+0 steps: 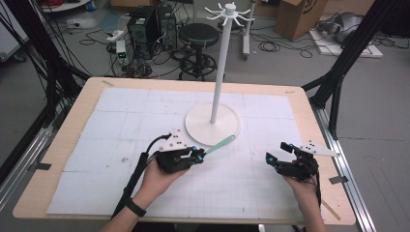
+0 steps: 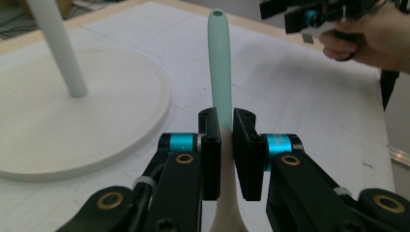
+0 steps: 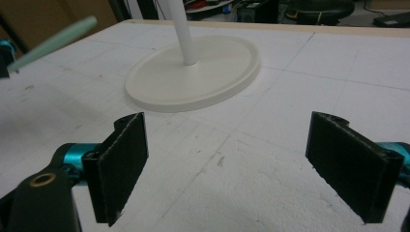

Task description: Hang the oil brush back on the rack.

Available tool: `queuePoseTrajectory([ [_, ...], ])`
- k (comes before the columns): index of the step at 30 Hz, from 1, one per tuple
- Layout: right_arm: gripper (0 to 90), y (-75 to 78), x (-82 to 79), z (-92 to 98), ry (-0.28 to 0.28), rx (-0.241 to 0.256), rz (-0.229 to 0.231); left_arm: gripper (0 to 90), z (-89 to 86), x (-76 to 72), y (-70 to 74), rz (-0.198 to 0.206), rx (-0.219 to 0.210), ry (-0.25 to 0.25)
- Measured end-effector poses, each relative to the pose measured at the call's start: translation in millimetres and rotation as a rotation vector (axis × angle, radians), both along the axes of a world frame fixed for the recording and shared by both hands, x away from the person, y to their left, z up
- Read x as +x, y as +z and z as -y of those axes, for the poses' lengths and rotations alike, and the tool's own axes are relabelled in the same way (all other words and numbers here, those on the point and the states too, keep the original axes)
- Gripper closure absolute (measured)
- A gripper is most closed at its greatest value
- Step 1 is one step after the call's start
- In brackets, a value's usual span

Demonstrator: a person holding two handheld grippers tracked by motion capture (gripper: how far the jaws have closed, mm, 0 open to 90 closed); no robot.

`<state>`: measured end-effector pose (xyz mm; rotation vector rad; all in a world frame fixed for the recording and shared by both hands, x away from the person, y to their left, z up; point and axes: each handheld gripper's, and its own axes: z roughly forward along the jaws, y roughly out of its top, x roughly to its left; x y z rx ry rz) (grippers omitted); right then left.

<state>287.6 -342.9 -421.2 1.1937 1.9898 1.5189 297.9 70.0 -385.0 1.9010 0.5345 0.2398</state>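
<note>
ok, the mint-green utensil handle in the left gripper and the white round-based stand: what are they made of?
Mint-green utensil handle: looks like matte silicone or soft plastic, an even, dull surface with a hole at its tip. White round-based stand: probably painted metal or hard plastic, smooth and satin with a faint sheen; the look can't settle which. Left gripper clamps the handle.

The worktop point(image 1: 63, 145) is edged in pale wood and covered by a white mat point(image 1: 121, 125) ruled with a faint grey grid. The stand point(image 1: 212, 123) is coloured white throughout. The handle point(image 2: 220, 63) is tinted mint green, passing to what seems cream lower down. Both the left gripper point(image 2: 226, 145) and the right gripper point(image 3: 227, 169) are finished in black, with turquoise collars and brass-coloured rivets.
</note>
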Motion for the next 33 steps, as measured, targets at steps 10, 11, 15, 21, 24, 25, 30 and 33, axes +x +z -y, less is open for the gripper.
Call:
queuePoseTrajectory([
  [10, 14.1, -1.1, 1.5, -3.8, 0.006, -0.008, -0.007, 82.2, -38.6, 4.5, 31.2, 0.051, -0.064, 0.055],
  [11, 14.1, -1.2, 1.7, -4.3, 0.006, -0.007, -0.007, 82.2, -41.5, 4.4, 35.3, 0.058, -0.068, 0.059],
  [15, 14.1, -1.4, 2.2, -5.4, 0.009, -0.012, -0.006, 82.2, -53.2, 5.8, 53.4, 0.087, -0.080, 0.074],
  [21, 14.1, -1.6, 2.5, -6.6, 0.009, -0.012, -0.009, 82.3, -69.4, 8.4, 78.9, 0.113, -0.110, 0.104],
  [24, 14.1, -1.7, 2.8, -7.2, 0.008, -0.009, -0.008, 82.2, -75.1, 8.6, 91.6, 0.127, -0.127, 0.108],
  [25, 14.1, -1.9, 3.1, -7.3, 0.010, -0.011, -0.007, 82.3, -76.1, 8.5, 95.6, 0.135, -0.127, 0.111],
  [30, 14.1, -2.2, 3.9, -7.7, 0.010, -0.008, -0.012, 82.3, -80.4, 9.8, 113.9, 0.154, -0.148, 0.107],
  [33, 14.1, -2.2, 4.1, -7.6, 0.010, -0.006, -0.013, 82.3, -80.7, 11.8, 123.2, 0.158, -0.158, 0.110],
])
